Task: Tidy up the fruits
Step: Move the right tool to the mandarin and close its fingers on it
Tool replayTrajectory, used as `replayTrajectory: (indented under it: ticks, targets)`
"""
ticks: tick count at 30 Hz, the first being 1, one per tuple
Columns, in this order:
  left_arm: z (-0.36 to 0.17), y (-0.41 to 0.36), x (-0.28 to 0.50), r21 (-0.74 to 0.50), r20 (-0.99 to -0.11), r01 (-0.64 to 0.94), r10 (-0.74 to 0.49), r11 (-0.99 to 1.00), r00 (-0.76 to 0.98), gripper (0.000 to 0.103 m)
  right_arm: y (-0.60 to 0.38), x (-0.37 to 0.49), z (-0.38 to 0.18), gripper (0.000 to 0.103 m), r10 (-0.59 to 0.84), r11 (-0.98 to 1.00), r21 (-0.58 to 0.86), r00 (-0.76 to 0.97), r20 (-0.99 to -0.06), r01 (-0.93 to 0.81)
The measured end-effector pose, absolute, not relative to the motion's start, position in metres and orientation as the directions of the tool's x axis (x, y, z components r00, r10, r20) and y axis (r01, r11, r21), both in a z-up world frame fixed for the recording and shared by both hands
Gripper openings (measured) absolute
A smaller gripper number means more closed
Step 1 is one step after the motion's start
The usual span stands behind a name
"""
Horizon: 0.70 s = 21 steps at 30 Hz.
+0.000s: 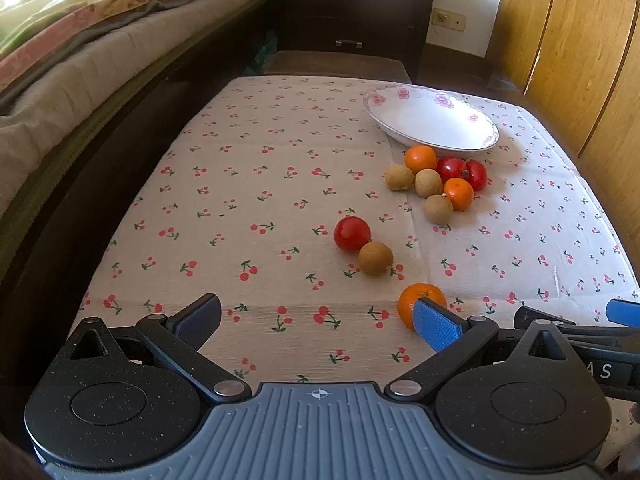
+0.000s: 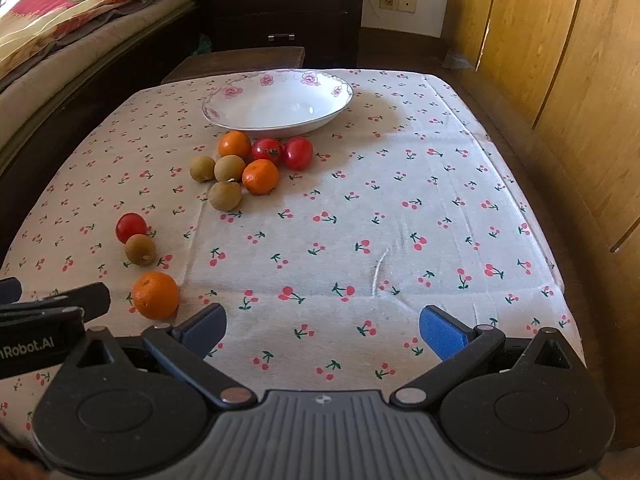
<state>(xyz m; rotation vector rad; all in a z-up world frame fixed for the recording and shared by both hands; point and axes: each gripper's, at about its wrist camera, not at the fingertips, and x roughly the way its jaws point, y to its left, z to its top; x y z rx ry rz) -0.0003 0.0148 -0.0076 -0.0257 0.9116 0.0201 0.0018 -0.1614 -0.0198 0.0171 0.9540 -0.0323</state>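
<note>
While fruits lie scattered on the tabletop [image 2: 400, 200] before an empty floral bowl [image 2: 340, 92], both the left gripper [image 1: 316, 320] and right gripper [image 2: 322, 330] are held wide apart, nothing grasped, ready for sorting.

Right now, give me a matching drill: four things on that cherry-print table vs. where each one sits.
1. white floral-rimmed plate
2. lone round orange
3. lone red cherry tomato
4. right hand-held gripper

a. touching a brown longan
b. far end, empty
c. open above bare cloth
d. nearest the left hand-held gripper

Pairs: 1-b, 2-d, 3-a, 4-c
</note>
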Motion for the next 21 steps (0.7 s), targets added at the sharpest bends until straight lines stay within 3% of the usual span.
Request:
replayTrajectory:
  ticks: [21]
  targets:
    - [-0.0110,0.0233,-0.0009,-0.020,-0.803,-0.033,0.003,0.999,0.596,0.103,-0.1534,0.0074,-0.0231,0.103,0.000,1.000,0.015,0.566,-0.824,0.022]
